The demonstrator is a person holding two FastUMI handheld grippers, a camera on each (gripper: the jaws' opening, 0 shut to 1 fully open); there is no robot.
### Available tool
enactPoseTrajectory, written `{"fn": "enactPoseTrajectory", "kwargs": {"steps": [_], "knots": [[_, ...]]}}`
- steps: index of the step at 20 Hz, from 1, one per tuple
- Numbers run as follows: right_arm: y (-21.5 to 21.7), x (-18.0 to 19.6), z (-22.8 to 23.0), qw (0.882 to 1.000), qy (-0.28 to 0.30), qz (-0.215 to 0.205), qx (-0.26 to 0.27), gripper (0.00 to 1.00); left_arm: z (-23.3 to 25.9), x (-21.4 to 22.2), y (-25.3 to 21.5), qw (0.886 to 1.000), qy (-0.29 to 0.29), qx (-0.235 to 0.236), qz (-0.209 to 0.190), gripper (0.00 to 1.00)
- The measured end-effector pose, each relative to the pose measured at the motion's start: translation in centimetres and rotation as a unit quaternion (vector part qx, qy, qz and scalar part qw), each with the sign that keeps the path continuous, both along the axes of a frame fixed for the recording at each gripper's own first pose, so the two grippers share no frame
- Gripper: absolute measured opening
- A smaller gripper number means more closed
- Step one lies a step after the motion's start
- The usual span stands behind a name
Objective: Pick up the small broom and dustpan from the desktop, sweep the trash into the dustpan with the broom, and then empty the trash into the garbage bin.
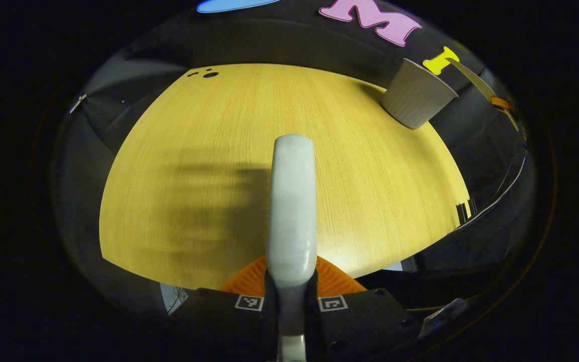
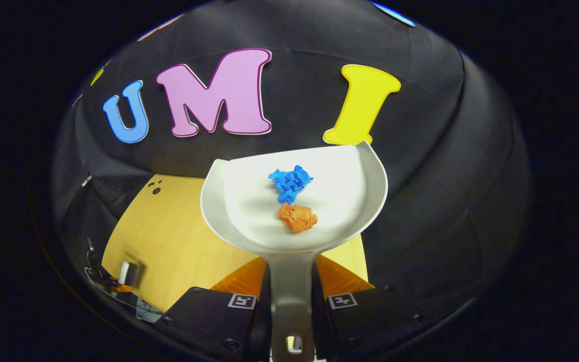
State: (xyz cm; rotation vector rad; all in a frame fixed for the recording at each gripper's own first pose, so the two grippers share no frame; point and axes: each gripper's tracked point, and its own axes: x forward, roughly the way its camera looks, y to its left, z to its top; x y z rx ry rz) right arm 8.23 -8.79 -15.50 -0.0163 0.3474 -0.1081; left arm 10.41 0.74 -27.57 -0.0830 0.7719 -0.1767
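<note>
In the left gripper view, we see our left gripper [image 1: 292, 296] at the bottom, its two fingers pressed on the pale handle of the broom [image 1: 292, 201]. The handle sticks straight out ahead of us, over the middle of the yellow wooden desk [image 1: 209, 151]. We cannot see the brush end. The garbage bin [image 1: 416, 95] is a ribbed pale cup shape. It stands at the far right edge of the desk, near the corner. Three small dark holes [image 1: 208, 74] sit by the far left corner.

In the right gripper view, our right gripper [image 2: 292, 306] is clamped on the stem of the white dustpan [image 2: 249, 211]. The pan is lifted up off the desk, and its open mouth points away from us toward the black wall. Two bits of trash lie inside it. The blue paper ball [image 2: 290, 182] is near the middle of the pan. The orange paper ball [image 2: 297, 217] lies just beside it, closer to the handle. Low at the left we see the other gripper, small and far off, by the near left edge of the desk.

We think the sweeping is done, because the trash is in the pan. The step now is to carry the pan to the bin. Next we must keep the pan level so nothing rolls out, bring it over the bin, then tip it.
</note>
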Motion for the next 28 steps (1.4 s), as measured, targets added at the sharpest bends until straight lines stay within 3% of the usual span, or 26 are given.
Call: {"fn": "enactPoseTrajectory", "kwargs": {"steps": [1,9,15,16,18,24,25,28], "knots": [[-0.1,-0.2,0.0,1.000,0.003,-0.006,-0.009,0.37,0.0,0.0,0.0,1.000,0.000,0.003,0.003,0.25],[-1.3,-0.9,0.7,0.992,0.013,-0.049,-0.113,0.37,0.9,1.8,1.8,0.999,-0.006,-0.005,0.032,0.26],[-2.8,-1.1,0.5,0.976,0.013,-0.077,-0.202,0.37,1.9,3.6,2.8,0.999,-0.008,-0.007,0.042,0.26],[-3.1,-1.3,0.6,0.973,0.015,-0.081,-0.217,0.33,2.1,3.9,2.9,0.999,-0.009,-0.006,0.041,0.26],[-3.2,-1.4,0.2,0.966,0.024,-0.076,-0.246,0.41,2.2,4.4,2.6,0.999,-0.007,-0.008,0.040,0.26],[-3.8,-1.4,1.2,0.925,0.014,-0.102,-0.365,0.33,2.3,4.7,1.7,0.998,-0.001,-0.038,0.047,0.26],[-4.0,-1.3,1.2,0.920,0.008,-0.104,-0.377,0.37,2.3,4.7,1.6,0.998,0.000,-0.037,0.047,0.26],[-4.3,-1.5,1.5,0.905,0.000,-0.121,-0.408,0.37,2.7,4.6,1.2,0.997,0.003,-0.048,0.052,0.26]]}}
